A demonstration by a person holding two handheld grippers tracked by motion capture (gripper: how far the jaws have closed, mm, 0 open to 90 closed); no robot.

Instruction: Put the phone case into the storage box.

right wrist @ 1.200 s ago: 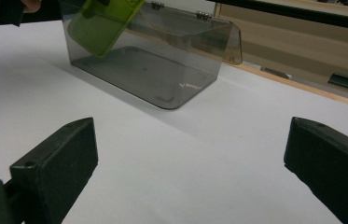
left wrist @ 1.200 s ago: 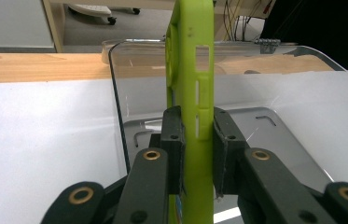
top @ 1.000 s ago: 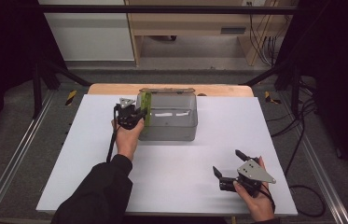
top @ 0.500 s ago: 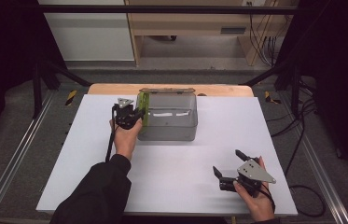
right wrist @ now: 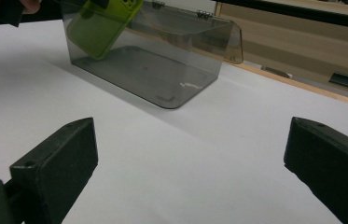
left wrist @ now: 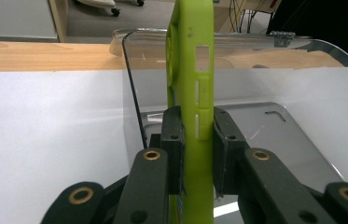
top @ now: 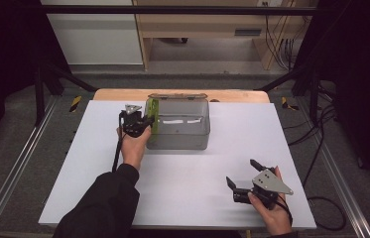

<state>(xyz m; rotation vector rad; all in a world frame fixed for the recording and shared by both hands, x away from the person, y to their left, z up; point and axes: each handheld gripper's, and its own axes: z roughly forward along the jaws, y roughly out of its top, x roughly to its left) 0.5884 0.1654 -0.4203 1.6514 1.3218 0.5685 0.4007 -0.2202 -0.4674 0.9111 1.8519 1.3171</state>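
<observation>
**Left gripper pinching green phone case at bin's left wall; right idle**

High view: left gripper (top: 145, 122) sits at the left end of the clear plastic bin (top: 178, 144), which stands near the desk's (top: 98, 163) far edge, about mid-width. The green phone case (top: 153, 115) is held on edge, upright, right at the bin's left wall. Holding it thin-side-up reads as the way to slip it down along that wall (my read, not seen). Bin lid (top: 176, 95) is swung back toward the far edge, so the mouth is open. Right gripper (top: 242, 174) is near the desk's near-right corner, well apart from the bin, likely parked out of the way.

Left gripper view: jaws clamped on both flat faces of the case (left wrist: 193, 93), pads pressing either side near its button cutouts. Grip low on the case leaves most of it free above the jaws. Bin wall (left wrist: 132, 100) just beside the case; whether the case is inside or outside it, can't tell here.

Right gripper view: jaws spread wide, nothing between them, pointed across bare desk at the bin (right wrist: 153, 70). Case (right wrist: 101, 25) shows tilted at the bin's far end, apparently inside the wall.
</observation>
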